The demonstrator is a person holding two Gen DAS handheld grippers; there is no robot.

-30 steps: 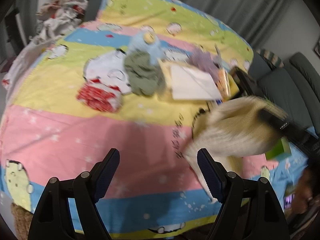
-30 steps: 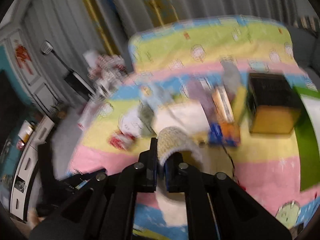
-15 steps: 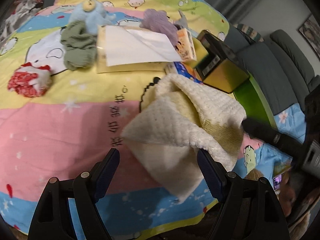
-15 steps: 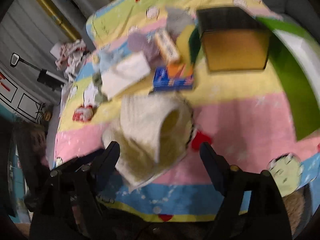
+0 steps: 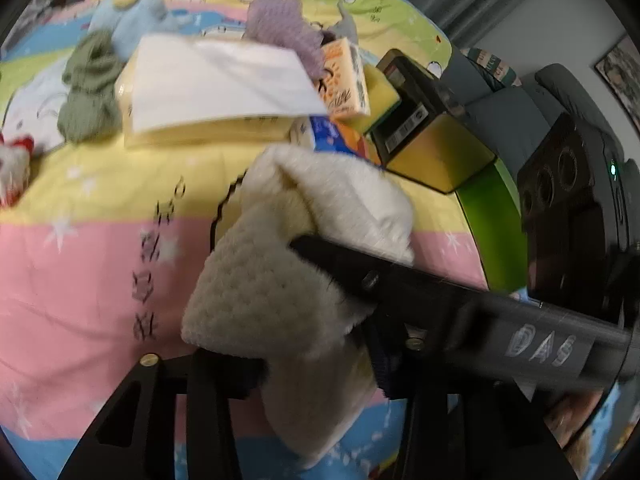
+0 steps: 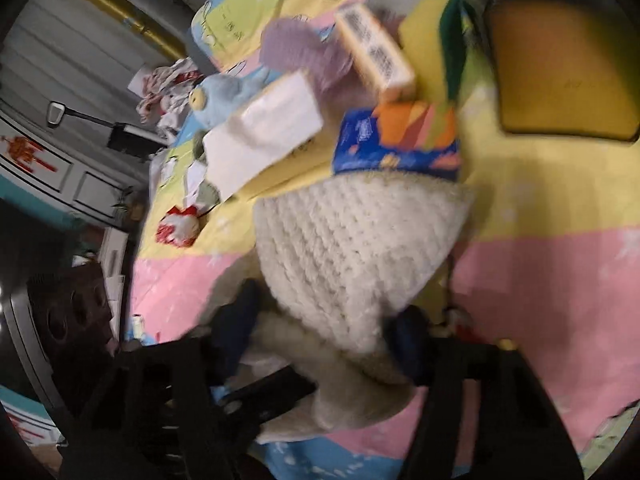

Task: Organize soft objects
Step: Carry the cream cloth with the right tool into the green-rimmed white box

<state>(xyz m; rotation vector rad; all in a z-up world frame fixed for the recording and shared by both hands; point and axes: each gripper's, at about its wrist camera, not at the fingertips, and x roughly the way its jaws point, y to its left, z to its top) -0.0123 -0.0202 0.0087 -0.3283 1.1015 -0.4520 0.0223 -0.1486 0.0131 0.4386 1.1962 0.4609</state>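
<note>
I am working over a bed covered by a striped cartoon bedsheet (image 5: 92,264), folding a cream knitted blanket (image 5: 280,292) that is lying bunched on the pink and yellow stripes near the front edge. I am reaching the left claw (image 5: 316,372) in low, its jaws spread around the near fold, not yet pinching. The right claw (image 6: 320,340) is coming in from the side, also spread, with the blanket bulging between its jaws; in the left view its dark finger is lying across the cloth. I judge both are positioned to gather the fold. Behind the blanket a tissue pack (image 5: 208,92), a blue plush toy (image 5: 132,16) and a purple knit (image 5: 284,28) are waiting.
</note>
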